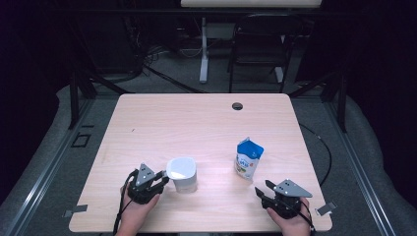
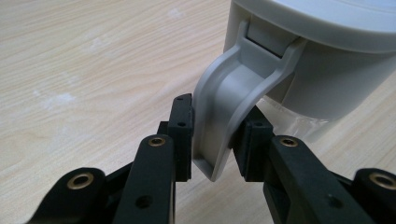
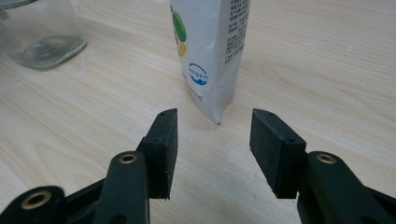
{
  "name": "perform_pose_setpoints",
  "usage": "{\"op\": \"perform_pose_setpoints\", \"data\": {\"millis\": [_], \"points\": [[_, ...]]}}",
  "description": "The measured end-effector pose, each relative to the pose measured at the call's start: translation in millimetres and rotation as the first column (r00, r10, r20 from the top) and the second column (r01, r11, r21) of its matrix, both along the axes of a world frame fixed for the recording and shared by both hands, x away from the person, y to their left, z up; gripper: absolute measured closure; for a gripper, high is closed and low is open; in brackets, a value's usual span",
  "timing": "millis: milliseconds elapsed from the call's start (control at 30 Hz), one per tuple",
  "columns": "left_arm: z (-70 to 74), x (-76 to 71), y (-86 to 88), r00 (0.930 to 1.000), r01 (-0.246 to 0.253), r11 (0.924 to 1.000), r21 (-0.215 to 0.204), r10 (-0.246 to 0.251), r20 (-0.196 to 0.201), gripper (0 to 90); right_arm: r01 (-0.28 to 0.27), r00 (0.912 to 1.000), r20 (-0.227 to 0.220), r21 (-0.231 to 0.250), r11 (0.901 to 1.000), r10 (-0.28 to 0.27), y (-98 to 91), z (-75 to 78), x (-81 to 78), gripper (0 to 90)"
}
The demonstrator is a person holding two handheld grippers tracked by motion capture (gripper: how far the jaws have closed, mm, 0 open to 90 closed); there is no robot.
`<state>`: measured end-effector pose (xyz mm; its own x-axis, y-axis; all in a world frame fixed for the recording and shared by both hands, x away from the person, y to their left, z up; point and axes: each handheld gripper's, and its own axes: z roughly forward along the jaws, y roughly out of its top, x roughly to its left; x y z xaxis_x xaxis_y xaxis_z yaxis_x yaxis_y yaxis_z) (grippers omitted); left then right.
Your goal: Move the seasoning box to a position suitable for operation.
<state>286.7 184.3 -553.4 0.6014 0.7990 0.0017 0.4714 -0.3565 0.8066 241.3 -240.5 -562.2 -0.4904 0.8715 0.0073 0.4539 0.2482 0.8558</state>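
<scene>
A clear jug (image 1: 182, 174) with a white lid stands near the front left of the wooden table (image 1: 196, 123). My left gripper (image 1: 164, 181) sits just left of it, and in the left gripper view (image 2: 212, 133) both pads press on the jug's grey handle (image 2: 224, 102) below the lid (image 2: 327, 28). A blue and white carton (image 1: 249, 159) stands upright at the front right. My right gripper (image 1: 260, 190) rests behind it near the table's front edge. In the right gripper view (image 3: 212, 137) it is open and holds nothing, a short way from the carton (image 3: 210, 46).
The jug's glass base (image 3: 39, 39) is at the upper left of the right gripper view. A cable hole (image 1: 237, 105) lies near the table's far edge. Beyond the table stand a black chair (image 1: 260, 44) and a white desk leg (image 1: 203, 54).
</scene>
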Motion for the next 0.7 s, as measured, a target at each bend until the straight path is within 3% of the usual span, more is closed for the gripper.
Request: {"op": "perform_pose_setpoints", "data": {"millis": [467, 700], "points": [[1.9, -16.6, -12.9, 0.9993, 0.037, 0.9992, 0.016, -0.037, -0.006, 71.5, -0.034, 0.9993, 0.013, 0.012, 0.9993, 0.034, 6.5, 4.8, -2.1, 54.0], [2.7, -28.3, -19.9, 0.9978, 0.065, 0.9976, 0.023, -0.065, -0.013, 71.5, -0.084, 0.9963, 0.017, -0.018, 0.9963, 0.084, 19.9, 7.0, -5.2, 53.6]]}}
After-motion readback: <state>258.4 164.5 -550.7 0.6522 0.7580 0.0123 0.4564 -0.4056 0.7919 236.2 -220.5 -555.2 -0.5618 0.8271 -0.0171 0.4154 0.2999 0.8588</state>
